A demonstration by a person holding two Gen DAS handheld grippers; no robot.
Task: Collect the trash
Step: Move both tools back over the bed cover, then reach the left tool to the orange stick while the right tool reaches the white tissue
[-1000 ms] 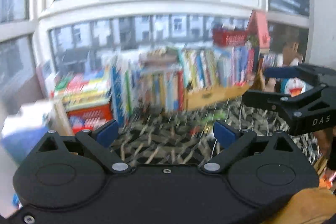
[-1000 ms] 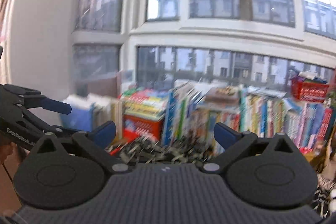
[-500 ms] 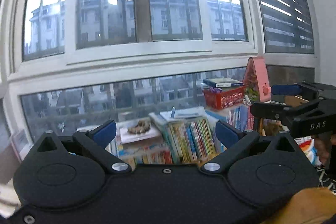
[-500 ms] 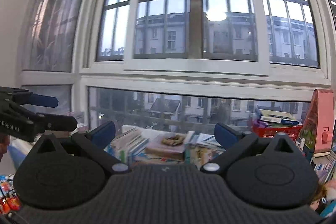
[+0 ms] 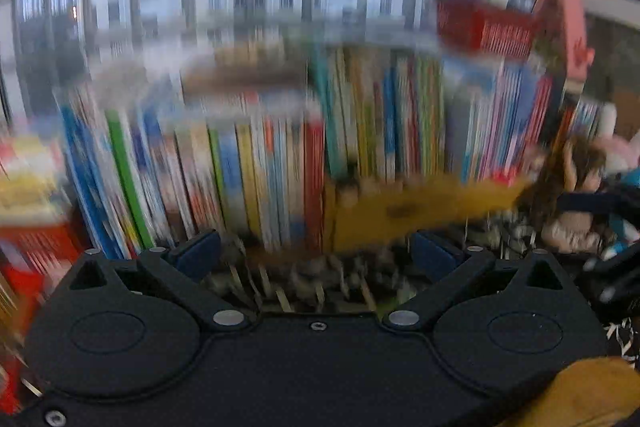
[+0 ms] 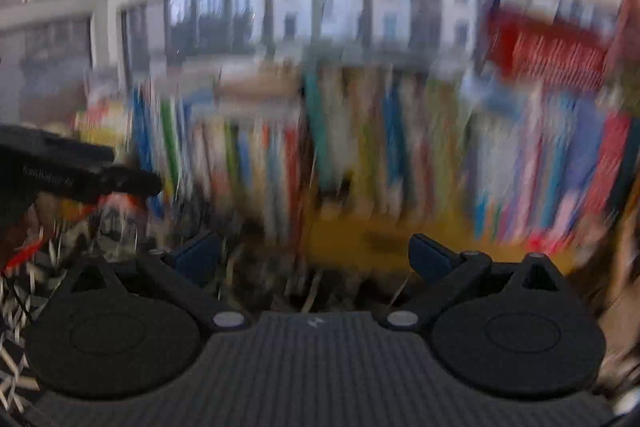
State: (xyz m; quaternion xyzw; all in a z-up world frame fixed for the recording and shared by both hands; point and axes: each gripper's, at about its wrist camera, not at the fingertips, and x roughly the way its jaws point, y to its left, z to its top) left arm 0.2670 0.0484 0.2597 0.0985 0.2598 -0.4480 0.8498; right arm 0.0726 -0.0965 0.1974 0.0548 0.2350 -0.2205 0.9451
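Two wrist-camera views, both heavily smeared by motion blur. In each, a black two-finger gripper fills the lower part of the picture, blue-padded fingers pointing forward.

The left gripper (image 5: 316,255) has its jaws spread wide apart with nothing between them. The right gripper (image 6: 314,253) is the same: jaws apart and empty. In the right view, the other gripper shows as a dark shape off to the left of the jaws.

No piece of trash can be made out with confidence. Beyond the left gripper's jaws and below them lies a dark patterned surface (image 5: 320,287) strewn with pale strips; whether these are litter or a woven pattern cannot be told through the blur.

Judged from the task, the step in hand is searching for something to collect. To do it well, the person would likely need to steady both grippers, tilt them down toward the surface, and pick one clear target before bringing the jaws together.

Straight ahead of the jaws stands a long row of books (image 5: 280,155), colourful spines upright, with a red basket (image 5: 484,27) above and to the right. Behind them, a large window (image 6: 320,7) looks onto pale buildings.
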